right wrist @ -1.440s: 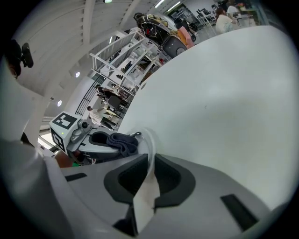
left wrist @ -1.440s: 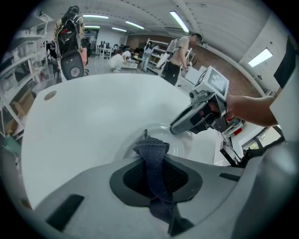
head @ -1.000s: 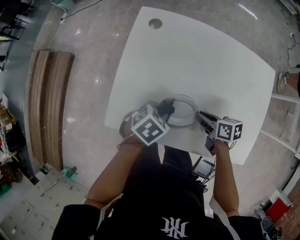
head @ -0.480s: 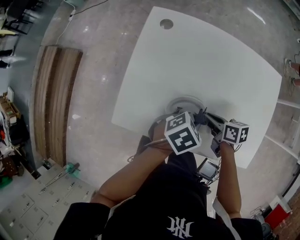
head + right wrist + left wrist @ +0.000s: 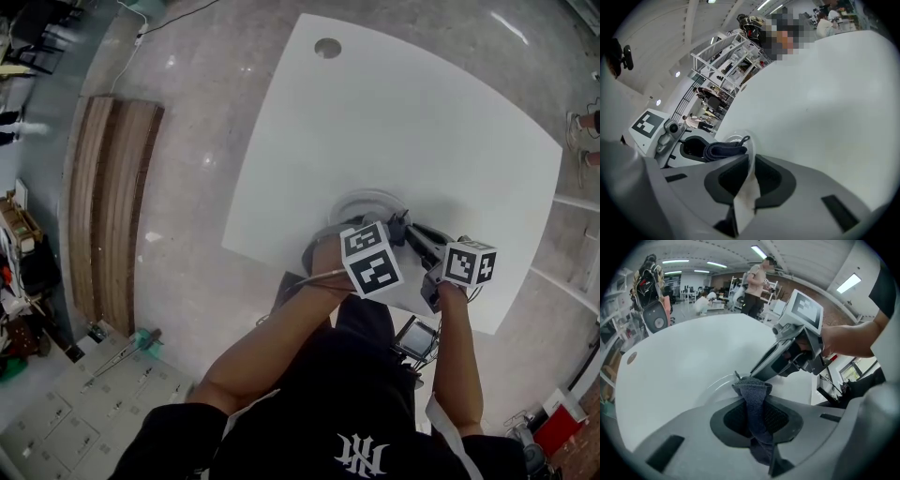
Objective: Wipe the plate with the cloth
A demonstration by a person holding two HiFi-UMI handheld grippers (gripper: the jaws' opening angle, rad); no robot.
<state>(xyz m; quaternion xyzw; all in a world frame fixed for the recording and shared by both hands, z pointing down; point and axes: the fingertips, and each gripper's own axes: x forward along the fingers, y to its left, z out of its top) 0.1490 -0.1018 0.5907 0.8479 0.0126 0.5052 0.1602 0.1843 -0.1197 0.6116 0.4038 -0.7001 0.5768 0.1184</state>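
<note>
The left gripper [image 5: 753, 391] has swept across. A second ago it sat at the plate's left side; now it is at the near-right rim, right up beside the right gripper [image 5: 749, 161], and it has barely shifted in the last half second. Its jaws are clamped tight on the grey cloth [image 5: 757, 418].

The cloth runs lengthwise along those jaws. A folded bunch pokes out past the tips toward the plate [image 5: 366, 201]. In the right gripper view that fold lies crosswise over the plate's near rim.

The right gripper's jaws are pinched on the plate's rim, with the thin pale edge standing between them. In the head view the plate looks flat on the counter [image 5: 422, 122].

The plate sits close to the counter's near edge, just ahead of the person. Both grippers crowd its near-right side, and their jaws come together almost tip to tip. Beyond the plate there is a broad stretch of bare white counter running to the far corner, where the round cable hole [image 5: 327, 47] sits. To the left, the counter's edge drops to the shiny floor [image 5: 178, 169].
</note>
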